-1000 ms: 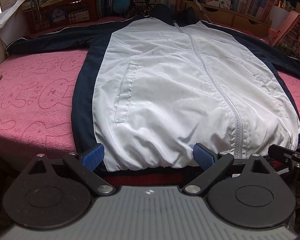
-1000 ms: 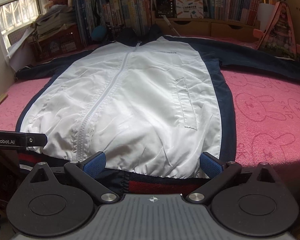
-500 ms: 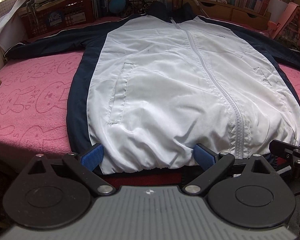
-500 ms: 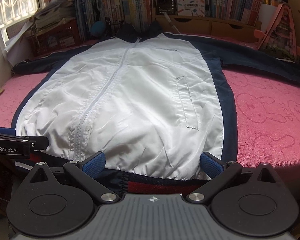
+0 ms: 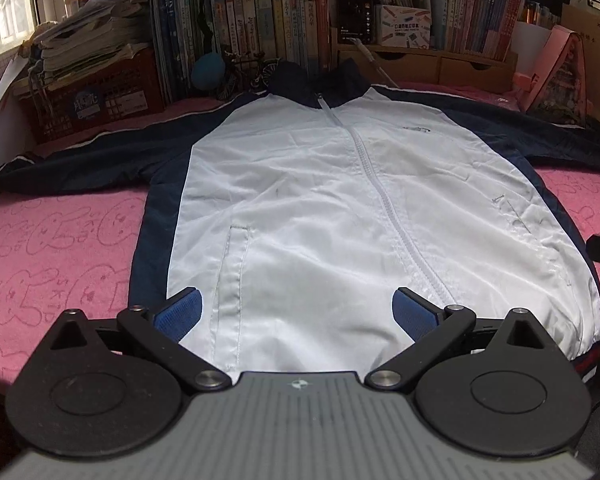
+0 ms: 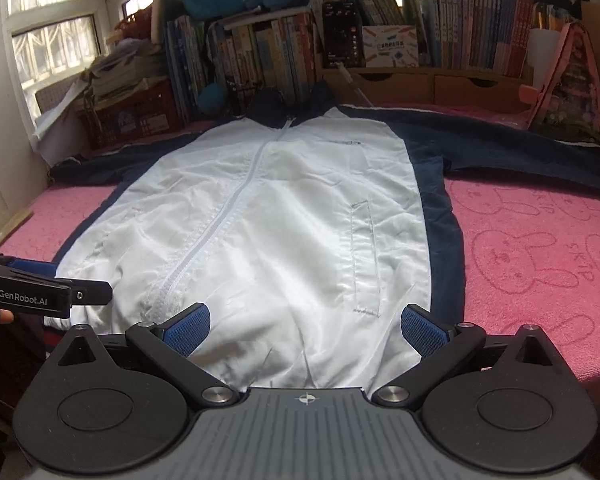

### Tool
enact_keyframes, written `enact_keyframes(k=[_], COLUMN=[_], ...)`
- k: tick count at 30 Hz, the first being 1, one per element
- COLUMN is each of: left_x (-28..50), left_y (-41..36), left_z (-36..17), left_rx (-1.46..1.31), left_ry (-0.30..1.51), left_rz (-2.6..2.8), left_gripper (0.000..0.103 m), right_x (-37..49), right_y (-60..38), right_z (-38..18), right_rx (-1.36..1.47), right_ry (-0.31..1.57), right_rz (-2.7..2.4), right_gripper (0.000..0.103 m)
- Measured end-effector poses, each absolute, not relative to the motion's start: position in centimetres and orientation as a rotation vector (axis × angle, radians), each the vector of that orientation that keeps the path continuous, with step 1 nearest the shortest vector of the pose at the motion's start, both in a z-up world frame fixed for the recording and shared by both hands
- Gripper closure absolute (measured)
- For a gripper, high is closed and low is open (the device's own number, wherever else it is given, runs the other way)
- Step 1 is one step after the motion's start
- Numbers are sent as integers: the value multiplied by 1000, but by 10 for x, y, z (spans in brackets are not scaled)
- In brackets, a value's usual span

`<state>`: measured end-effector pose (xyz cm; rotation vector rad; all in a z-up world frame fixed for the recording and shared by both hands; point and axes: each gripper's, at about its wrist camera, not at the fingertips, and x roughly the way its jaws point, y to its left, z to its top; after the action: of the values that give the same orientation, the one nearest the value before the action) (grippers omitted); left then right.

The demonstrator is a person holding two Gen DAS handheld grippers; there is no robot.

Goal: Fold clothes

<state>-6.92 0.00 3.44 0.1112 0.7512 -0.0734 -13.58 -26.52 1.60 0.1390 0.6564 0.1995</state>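
Two open claws, left claw point(image 5: 296, 312) and right claw point(image 6: 306, 330), over flat jacket point(image 5: 340, 220)

The left gripper point(image 5: 296, 312) hangs wide open over the near hem of the zipped white-and-navy jacket point(image 5: 320, 208), spread flat on the pink blanket point(image 5: 60, 248).
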Motion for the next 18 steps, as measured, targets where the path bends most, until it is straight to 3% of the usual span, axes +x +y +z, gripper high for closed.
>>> enact_keyframes(k=[5,18], left_x=[-17,115], left_y=[-34,-151], left_z=[53,19], left_rx=[102,102], left_ry=[635,643], left_rz=[-151,-217], left_gripper=[1,1], right_x=[-88,13], right_y=[-370,-577], right_z=[19,-12], right_rx=[233,495], right_ry=[474,386], right_rz=[-142,-496], right_gripper=[0,0])
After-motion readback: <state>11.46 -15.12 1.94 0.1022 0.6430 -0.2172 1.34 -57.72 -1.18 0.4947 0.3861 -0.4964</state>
